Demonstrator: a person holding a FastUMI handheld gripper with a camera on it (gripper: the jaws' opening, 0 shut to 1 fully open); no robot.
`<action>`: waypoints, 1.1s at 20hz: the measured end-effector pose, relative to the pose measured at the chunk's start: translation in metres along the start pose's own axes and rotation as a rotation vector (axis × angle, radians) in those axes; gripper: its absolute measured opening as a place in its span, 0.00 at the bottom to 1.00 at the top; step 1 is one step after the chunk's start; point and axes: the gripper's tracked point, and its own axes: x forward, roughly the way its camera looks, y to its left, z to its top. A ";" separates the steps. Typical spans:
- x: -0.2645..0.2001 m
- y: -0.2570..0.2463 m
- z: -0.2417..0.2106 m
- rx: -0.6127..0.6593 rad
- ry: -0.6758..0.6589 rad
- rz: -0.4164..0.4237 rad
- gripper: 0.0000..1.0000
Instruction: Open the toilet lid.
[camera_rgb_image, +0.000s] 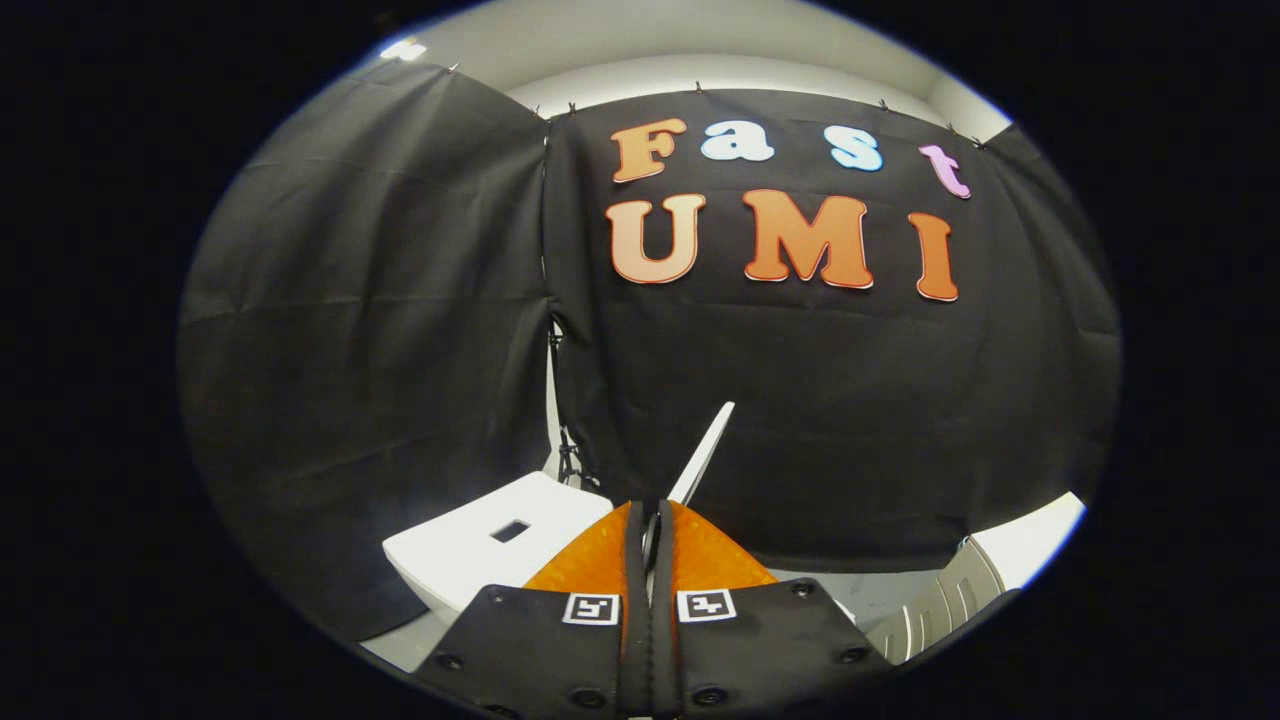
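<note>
The gripper (650, 520) is seen nearest, its two fingers (590, 565) brought together with only a narrow slit left between them. A thin white edge, taken to be the toilet lid (705, 455), rises at a tilt from between the fingertips and leans away to the right. The lid appears to be pinched between the fingers, though contact on both faces cannot be confirmed, as the lower part of the lid is hidden behind them. Just left of the fingers a white cistern top (490, 540) with a dark rectangular opening is noted. A pale ribbed object (950, 590) is observed further right. Beyond, black cloth (400, 350) is hung as the wall.
</note>
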 end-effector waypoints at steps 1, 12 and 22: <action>0.004 0.010 0.003 0.005 0.000 0.007 0.08; 0.030 0.094 0.013 0.018 -0.025 0.093 0.08; 0.053 0.182 0.006 -0.064 0.014 0.180 0.08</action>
